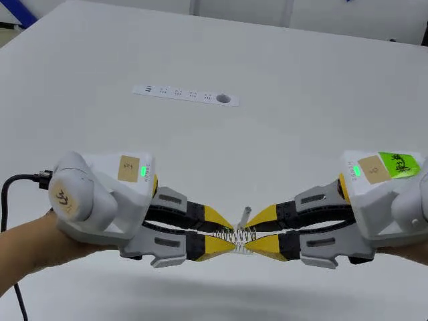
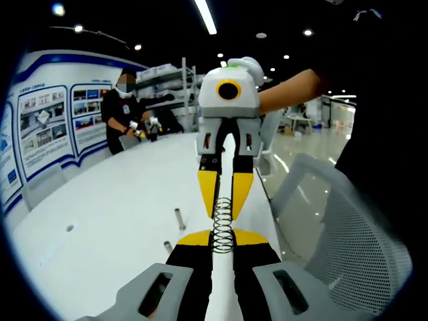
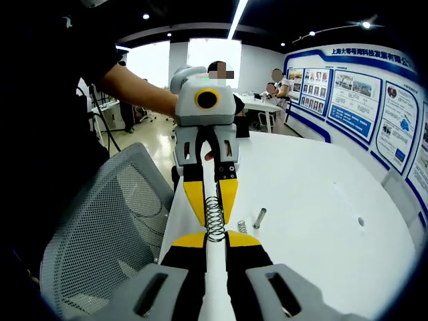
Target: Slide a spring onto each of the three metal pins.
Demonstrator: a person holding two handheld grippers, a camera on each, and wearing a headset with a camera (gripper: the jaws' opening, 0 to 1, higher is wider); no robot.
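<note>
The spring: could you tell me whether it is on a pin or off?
Off: the left gripper and right gripper hold the spring by its ends; a pin sits apart.

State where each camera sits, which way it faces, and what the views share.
Head view: on the person's head, looking forward and down at the white workbench; a forearm, the left gripper and the right gripper show.
Left gripper view: rides the left gripper, looking along its yellow-tipped fingers at the right gripper and the arm holding it.
Right gripper view: rides the right gripper, facing the opposite way, at the left gripper.
Shared: all views show the coiled metal spring, gripped at each end.
</note>
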